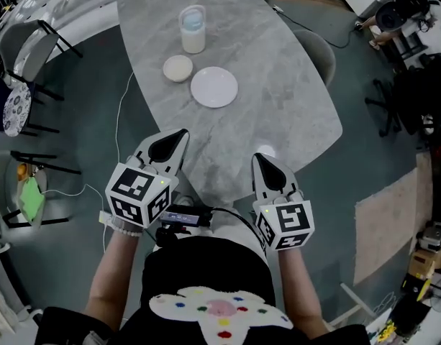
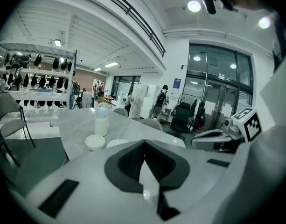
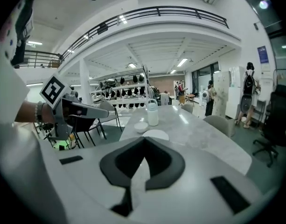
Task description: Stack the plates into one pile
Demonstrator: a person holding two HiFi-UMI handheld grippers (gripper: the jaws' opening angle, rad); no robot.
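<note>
Standing on the bench (image 1: pixel 278 85), far half, nearer its left edge than its right:

- Plate (image 1: pixel 214 87): white, flat, round, nothing on it. It is the nearest of the three pieces to the person.
- Dish (image 1: pixel 178 68): white, smaller and deeper. It sits just beside the plate on the far-left side, and whether the rims touch cannot be told.
- Jar (image 1: pixel 193 29): pale and lidded, upright beyond the dish toward the far end. Judged no part of the task.

Held over the near edge of the bench, well apart from all three:

- Left tongs (image 1: pixel 175 141): jaws closed tip to tip with nothing between them, pointing along the bench toward the crockery.
- Right tongs (image 1: pixel 262 162): likewise closed and empty, level with the left pair and pointing the same way.

Step in hand, by judgement: the stacking has not begun. Plate and dish lie singly, no pile exists, and both tongs are in the approach.

Next move, by judgement:

- One pair of tongs must open and reach forward over the bench to a rim.
- The dish looks the better piece to lift, being the smaller.
- It should be set down centred on the plate, with the wider piece kept as the base.
- A thin glazed rim offers little hold, so the bite must be square and the lift level.
</note>
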